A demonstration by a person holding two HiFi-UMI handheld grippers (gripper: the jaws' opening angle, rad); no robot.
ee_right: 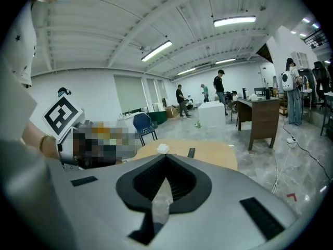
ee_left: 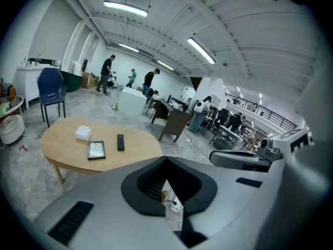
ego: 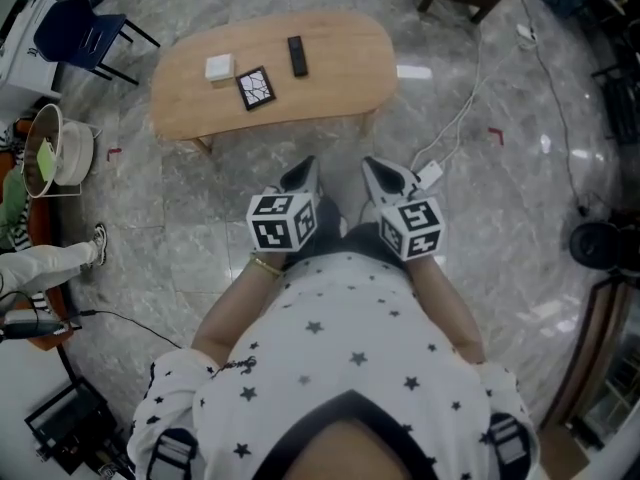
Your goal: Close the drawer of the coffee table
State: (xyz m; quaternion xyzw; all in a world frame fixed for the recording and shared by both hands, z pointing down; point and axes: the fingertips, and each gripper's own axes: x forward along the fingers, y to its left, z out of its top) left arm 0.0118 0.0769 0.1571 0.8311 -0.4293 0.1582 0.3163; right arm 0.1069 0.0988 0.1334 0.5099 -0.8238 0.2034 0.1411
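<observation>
The oval wooden coffee table [ego: 340,68] stands on the marble floor ahead of me. No drawer shows in any view. On its top lie a white box [ego: 219,67], a dark framed tile [ego: 255,88] and a black remote [ego: 297,55]. My left gripper [ego: 303,173] and right gripper [ego: 375,168] are held side by side close to my chest, short of the table and touching nothing. Both are shut, with nothing between the jaws. The left gripper view has the shut left gripper [ee_left: 166,160] aimed past the table [ee_left: 62,139]. The right gripper [ee_right: 166,158] points at the table's end [ee_right: 213,154].
A blue chair [ego: 85,33] stands beyond the table's left end. A white power strip with its cable [ego: 430,174] lies on the floor by my right gripper. A white pot on a stand [ego: 62,148] and someone's leg [ego: 50,263] are at the left. A dark desk [ee_left: 174,123] stands further back.
</observation>
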